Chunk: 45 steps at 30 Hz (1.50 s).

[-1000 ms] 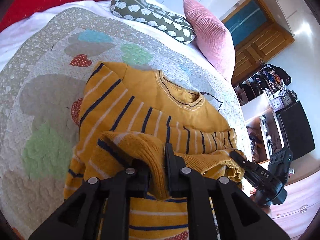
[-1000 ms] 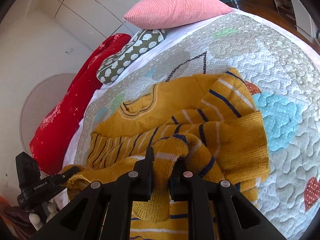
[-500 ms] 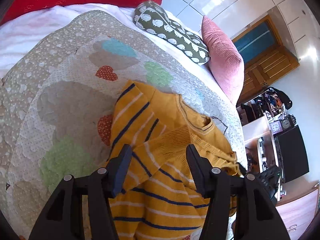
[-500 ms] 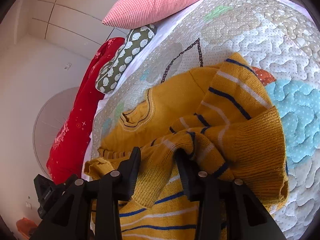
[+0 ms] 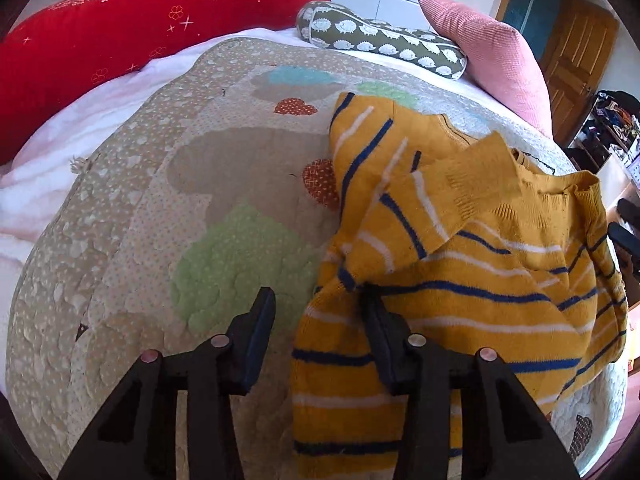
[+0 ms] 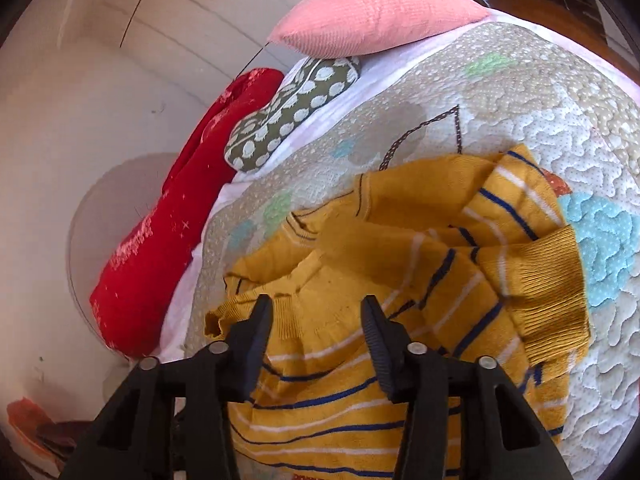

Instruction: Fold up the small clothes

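- Sweater [image 5: 460, 280], mustard knit with navy and white stripes, lies rumpled on the quilt [image 5: 160, 240]; we judge it soft, light, limp and not slippery.
- Left gripper [image 5: 316, 320] has its jaws apart after just narrowing, the sweater's edge between them, unpinched.
- Right gripper [image 6: 316, 328] likewise gapes over the knit, clamping nothing.
- We would pinch the ribbed cuff [image 6: 540, 296] or a hem corner.

Rumpled mustard striped sweater [image 5: 460, 280] on quilt [image 5: 160, 240]
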### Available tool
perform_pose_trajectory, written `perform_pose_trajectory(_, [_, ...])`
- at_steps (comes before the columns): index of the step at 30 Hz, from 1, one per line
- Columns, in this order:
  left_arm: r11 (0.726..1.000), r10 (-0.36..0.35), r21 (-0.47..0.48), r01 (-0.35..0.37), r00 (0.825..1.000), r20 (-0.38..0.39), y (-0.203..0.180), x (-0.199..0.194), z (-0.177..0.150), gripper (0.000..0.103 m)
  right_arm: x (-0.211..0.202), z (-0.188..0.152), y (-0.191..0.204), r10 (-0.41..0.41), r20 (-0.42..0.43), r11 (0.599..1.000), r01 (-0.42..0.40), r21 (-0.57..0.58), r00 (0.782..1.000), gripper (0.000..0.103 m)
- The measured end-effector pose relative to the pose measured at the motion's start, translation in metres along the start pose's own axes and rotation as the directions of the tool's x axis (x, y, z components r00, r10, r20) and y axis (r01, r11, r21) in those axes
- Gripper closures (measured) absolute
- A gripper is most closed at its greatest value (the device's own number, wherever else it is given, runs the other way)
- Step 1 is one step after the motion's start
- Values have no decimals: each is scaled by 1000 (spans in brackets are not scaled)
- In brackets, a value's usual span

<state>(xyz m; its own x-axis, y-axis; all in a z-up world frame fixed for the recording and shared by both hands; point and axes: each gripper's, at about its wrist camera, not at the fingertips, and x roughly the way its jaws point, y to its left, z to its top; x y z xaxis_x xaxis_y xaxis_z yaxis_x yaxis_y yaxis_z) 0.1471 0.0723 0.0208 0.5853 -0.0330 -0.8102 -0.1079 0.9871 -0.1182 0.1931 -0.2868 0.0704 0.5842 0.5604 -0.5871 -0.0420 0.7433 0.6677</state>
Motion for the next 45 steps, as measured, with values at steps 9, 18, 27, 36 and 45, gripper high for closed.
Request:
perform_pose_trajectory(9, [992,-81,-87,89,993,91,25,-5,-17,62,115,-35,98,-172,-176,940,108,-323,969,82])
perform_pose_trajectory(18, [992,-111,-51,117,988,109,23,-3,-20,59,237,-36,146,-315,-280,890,179,-420,907,81])
perform_pose_trajectory(27, [991,-118,-55,125,987,107,24,-2,-22,57,180,-9,150,-252,-157,909,178,-378,955,81])
perform_pose_trajectory(36, [990,-120,-62,127,987,108,26,-3,-23,54,91,1,22,-424,-96,894,399,-203,901,77])
perform_pose_trajectory(45, [986,-138,-76,147,984,113,29,-3,-24,52,34,30,-49,-514,15,858,514,-11,858,80])
